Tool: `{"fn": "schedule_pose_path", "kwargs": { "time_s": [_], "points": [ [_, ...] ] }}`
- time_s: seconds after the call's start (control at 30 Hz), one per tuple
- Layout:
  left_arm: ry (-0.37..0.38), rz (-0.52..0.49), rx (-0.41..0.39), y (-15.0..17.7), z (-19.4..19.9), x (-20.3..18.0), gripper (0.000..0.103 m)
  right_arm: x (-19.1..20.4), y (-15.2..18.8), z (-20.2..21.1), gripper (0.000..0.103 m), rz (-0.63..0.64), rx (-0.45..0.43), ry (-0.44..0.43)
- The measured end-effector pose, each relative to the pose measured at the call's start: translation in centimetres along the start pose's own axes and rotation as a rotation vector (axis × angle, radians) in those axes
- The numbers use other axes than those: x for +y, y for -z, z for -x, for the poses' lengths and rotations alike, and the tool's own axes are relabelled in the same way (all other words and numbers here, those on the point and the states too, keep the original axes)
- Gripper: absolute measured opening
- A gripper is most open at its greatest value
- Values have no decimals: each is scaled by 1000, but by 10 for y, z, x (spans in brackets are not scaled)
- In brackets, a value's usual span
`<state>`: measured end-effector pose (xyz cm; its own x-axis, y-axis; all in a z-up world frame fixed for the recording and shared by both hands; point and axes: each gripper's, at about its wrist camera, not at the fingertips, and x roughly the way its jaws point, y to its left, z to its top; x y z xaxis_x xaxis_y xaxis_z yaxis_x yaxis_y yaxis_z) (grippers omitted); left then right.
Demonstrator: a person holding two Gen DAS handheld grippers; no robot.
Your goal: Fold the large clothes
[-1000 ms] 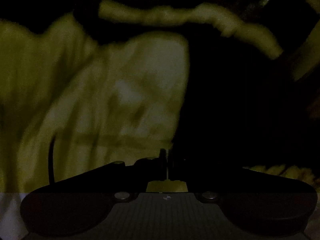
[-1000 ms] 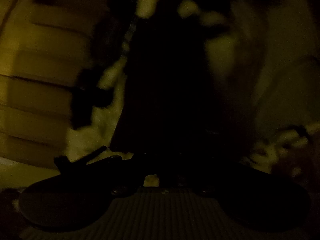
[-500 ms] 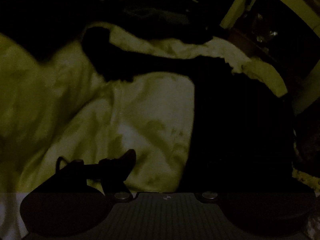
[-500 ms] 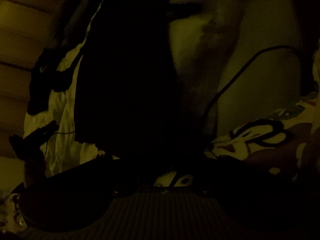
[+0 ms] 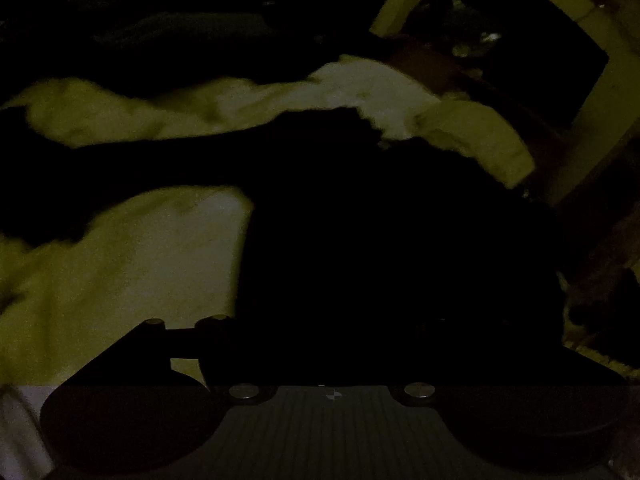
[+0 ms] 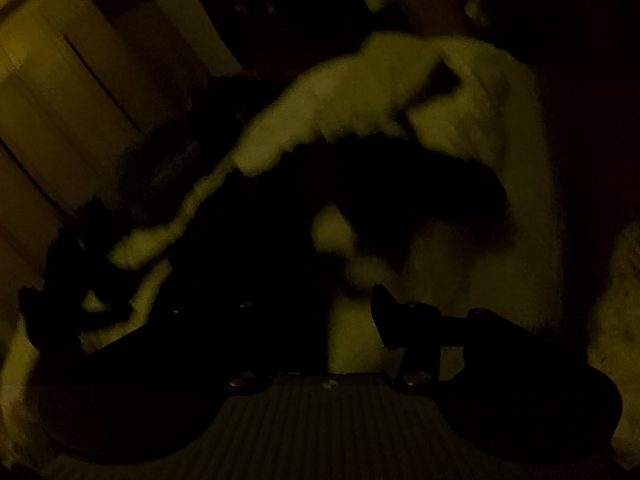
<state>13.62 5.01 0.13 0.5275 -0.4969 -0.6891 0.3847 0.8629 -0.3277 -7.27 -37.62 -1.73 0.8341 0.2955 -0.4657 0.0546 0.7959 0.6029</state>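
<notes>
The room is very dark. A large black garment (image 5: pixel 380 220) lies spread on a pale sheet (image 5: pixel 132 272), with one long black part stretching off to the left. My left gripper (image 5: pixel 332 332) stands wide open low over the garment's near edge. Its left finger (image 5: pixel 160 332) shows against the sheet, while the right one is lost in the black cloth. In the right wrist view the same garment (image 6: pixel 260 240) lies on the sheet (image 6: pixel 400 92). My right gripper (image 6: pixel 316 312) is opening, with its right finger (image 6: pixel 384 312) clear and only pale sheet showing in the gap.
A pale frame of furniture (image 5: pixel 616 60) rises at the upper right of the left wrist view. More dark cloth (image 5: pixel 160 20) is heaped beyond the sheet. Wooden panels (image 6: pixel 60 100) fill the left of the right wrist view.
My left gripper went from shut to wide open and moved across, so the black garment now fills more of its view. The right jaws have parted and that view has swung and rolled.
</notes>
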Motion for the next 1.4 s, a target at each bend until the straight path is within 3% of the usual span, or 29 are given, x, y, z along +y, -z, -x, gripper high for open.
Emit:
{"fn": "schedule_pose_path", "kwargs": {
  "time_s": [0.1, 0.2, 0.3, 0.4, 0.57, 0.73, 0.77, 0.83, 0.87, 0.9, 0.97, 1.07, 1.17, 1.23, 1.3, 1.33, 1.4],
  "points": [
    [31, 41, -22, -18, -28, -11, 103, 1, -38, -34, 53, -10, -40, -85],
    [4, 74, -49, -38, -48, -17, 103, 8, -72, -79, 57, 20, -67, -123],
    [-92, 20, -114, -51, -61, -25, 103, 8, -100, -127, 58, 68, -80, -116],
    [-203, -26, -155, -55, -80, -25, 103, 3, -112, -169, 58, 51, -65, -126],
    [-221, 32, -109, -62, -105, -12, 103, -1, -125, -218, 60, 26, -36, -136],
    [-247, -16, -149, -84, -119, -21, 103, 9, -131, -250, 59, 73, -15, -155],
    [-257, -14, -139, -87, -124, -22, 103, 15, -132, -257, 55, 110, -8, -151],
    [-272, 5, -117, -93, -135, -22, 103, 29, -133, -273, 37, 203, 35, -116],
    [-273, 10, -114, -94, -140, -21, 103, 34, -132, -279, 13, 242, 59, -88],
    [-280, 13, -109, -95, -145, -19, 103, 37, -131, -284, 5, 278, 74, -47],
    [-303, 2, -90, -94, -155, -16, 103, 33, -133, -282, 4, 283, 38, -33],
    [-347, -7, -80, -90, -164, -10, 103, 20, -145, -259, 4, 219, -93, -14],
    [-329, 25, -71, -88, -169, -1, 103, 2, -158, -242, 4, 140, -169, 10],
    [-335, 43, -64, -88, -173, 2, 103, -5, -162, -243, 2, 130, -169, 37],
    [-347, 51, -49, -89, -179, 6, 103, -10, -160, -251, 2, 166, -173, 166],
    [-348, 57, -46, -90, -181, 7, 103, -16, -160, -259, 2, 161, -135, 190],
    [-350, 55, -43, -91, -182, 6, 103, -32, -158, -257, 2, 68, -130, 121]
  ]
}}
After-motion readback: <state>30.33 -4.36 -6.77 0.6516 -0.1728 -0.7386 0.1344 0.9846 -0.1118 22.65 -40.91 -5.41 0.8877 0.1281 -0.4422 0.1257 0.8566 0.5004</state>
